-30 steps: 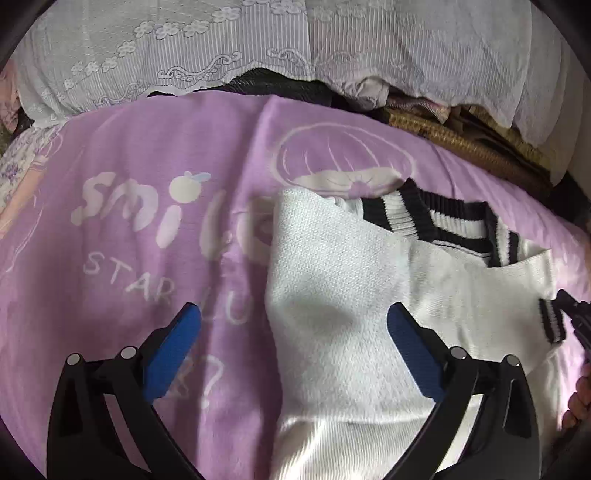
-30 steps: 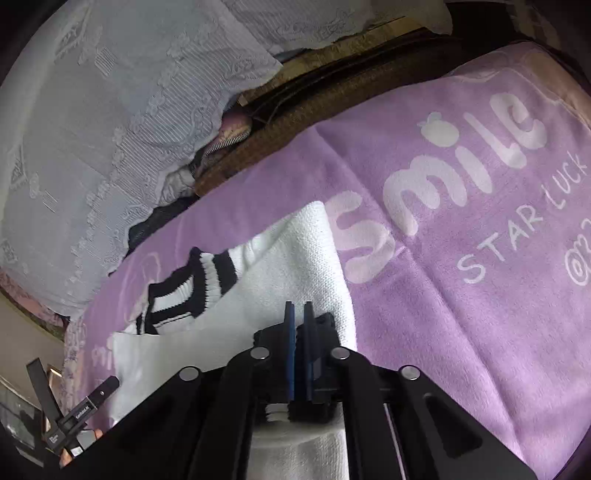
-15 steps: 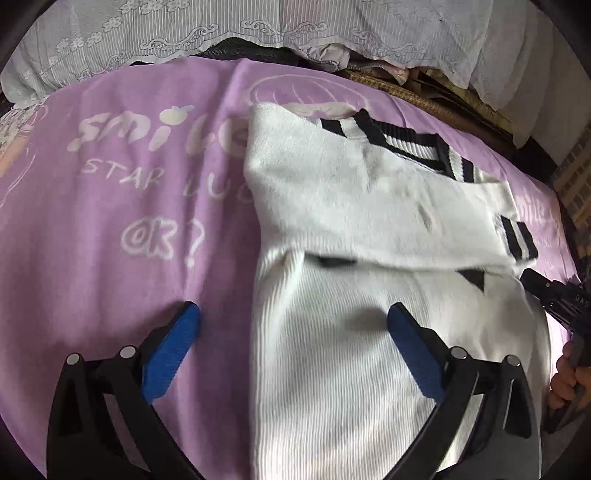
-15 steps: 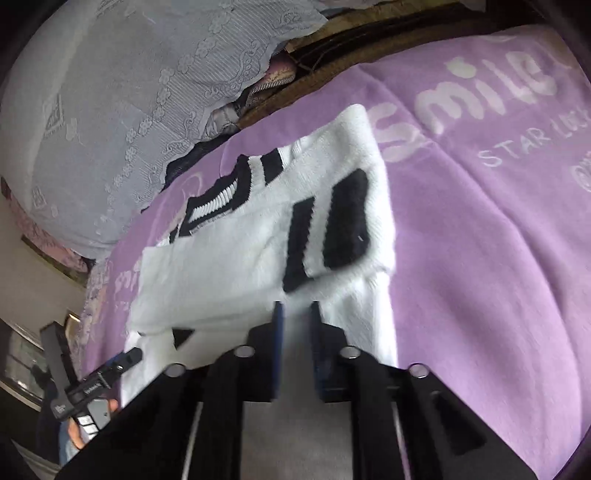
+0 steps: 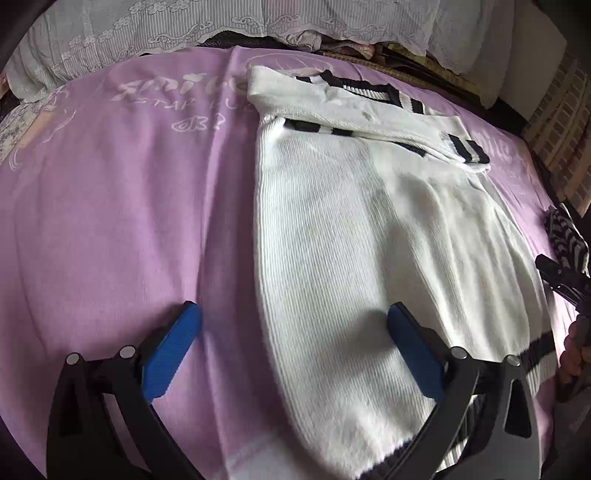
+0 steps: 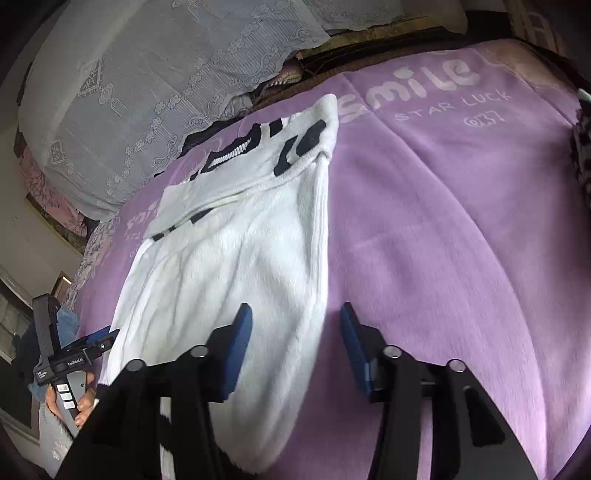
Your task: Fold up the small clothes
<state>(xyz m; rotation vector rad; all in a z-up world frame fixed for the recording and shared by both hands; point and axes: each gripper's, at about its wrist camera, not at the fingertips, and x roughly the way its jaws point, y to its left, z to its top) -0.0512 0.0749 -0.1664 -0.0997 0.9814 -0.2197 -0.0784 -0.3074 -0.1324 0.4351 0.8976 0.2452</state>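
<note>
A small white knit sweater [image 5: 369, 229] with black stripes lies flat on the purple blanket [image 5: 110, 221], both sleeves folded across its chest. My left gripper [image 5: 291, 350] is open and empty, hovering over the sweater's lower left edge. In the right wrist view the sweater [image 6: 229, 258] shows with a black-striped cuff [image 6: 299, 147] on top. My right gripper [image 6: 295, 343] is open and empty over the sweater's lower right edge. The left gripper [image 6: 99, 343] also shows there, at the far left.
The purple blanket [image 6: 443, 221] carries white "smile STAR LUCK" lettering [image 6: 410, 88]. White lace-covered bedding [image 5: 184, 33] is piled along the far edge. A black-and-white patterned cloth [image 5: 565, 236] lies at the right edge. Brick wall [image 5: 561, 122] stands at the right.
My right gripper let go of the sleeve and opened; the sleeve now lies folded across the chest. Both grippers drew back toward the sweater's hem.
</note>
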